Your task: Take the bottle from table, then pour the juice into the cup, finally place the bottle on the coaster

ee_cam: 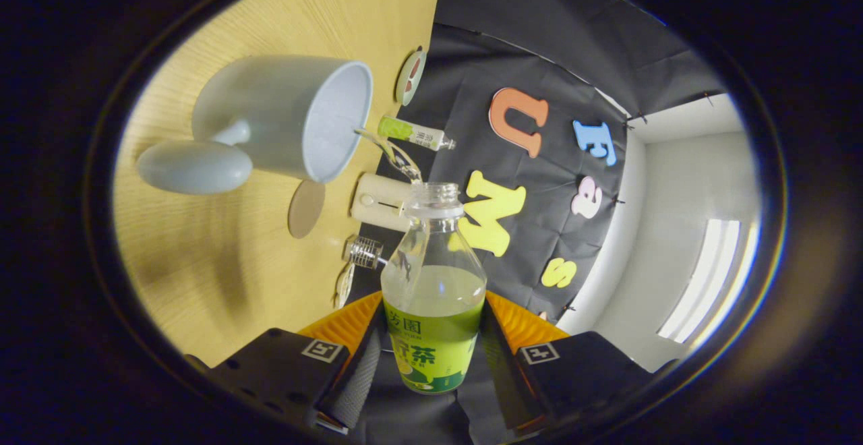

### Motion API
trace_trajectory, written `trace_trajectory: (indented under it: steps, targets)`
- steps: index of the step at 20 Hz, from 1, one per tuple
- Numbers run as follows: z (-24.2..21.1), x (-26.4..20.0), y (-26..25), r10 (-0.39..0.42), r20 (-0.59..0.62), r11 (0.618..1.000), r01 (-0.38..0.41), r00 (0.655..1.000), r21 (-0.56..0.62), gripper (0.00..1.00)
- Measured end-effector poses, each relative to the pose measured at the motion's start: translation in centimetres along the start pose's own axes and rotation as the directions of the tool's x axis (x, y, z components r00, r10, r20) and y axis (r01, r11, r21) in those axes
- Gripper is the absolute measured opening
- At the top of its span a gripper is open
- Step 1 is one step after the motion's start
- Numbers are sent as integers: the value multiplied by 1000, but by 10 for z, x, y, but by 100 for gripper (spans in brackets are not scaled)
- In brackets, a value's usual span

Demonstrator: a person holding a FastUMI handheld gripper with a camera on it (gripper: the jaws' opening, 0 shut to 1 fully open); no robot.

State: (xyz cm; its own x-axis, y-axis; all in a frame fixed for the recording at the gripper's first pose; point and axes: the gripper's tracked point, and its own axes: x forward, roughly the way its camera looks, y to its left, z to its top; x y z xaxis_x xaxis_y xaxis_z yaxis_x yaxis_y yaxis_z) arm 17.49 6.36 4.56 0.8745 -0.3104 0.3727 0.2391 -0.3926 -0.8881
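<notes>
My gripper is shut on a clear bottle with a green label, gripped at the label by both fingers. The view is rolled sideways, so the bottle is tipped over. Its open mouth has no cap, and a thin stream of liquid runs from it into a pale blue cup just beyond the bottle. The cup stands on the wooden table. A round brown coaster lies on the table beside the cup, between it and a cream cylinder.
A pale blue egg-shaped object sits next to the cup. Near the booth wall lie a cream cylinder, a small green-and-white tube, a round plate-like item and a small metal-coiled item.
</notes>
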Motion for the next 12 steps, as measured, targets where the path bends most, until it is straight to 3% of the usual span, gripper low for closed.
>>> trace_trajectory:
  steps: [12]
  targets:
    - [-4,-1,-11,-44,-23,997,42,999,-71,81]
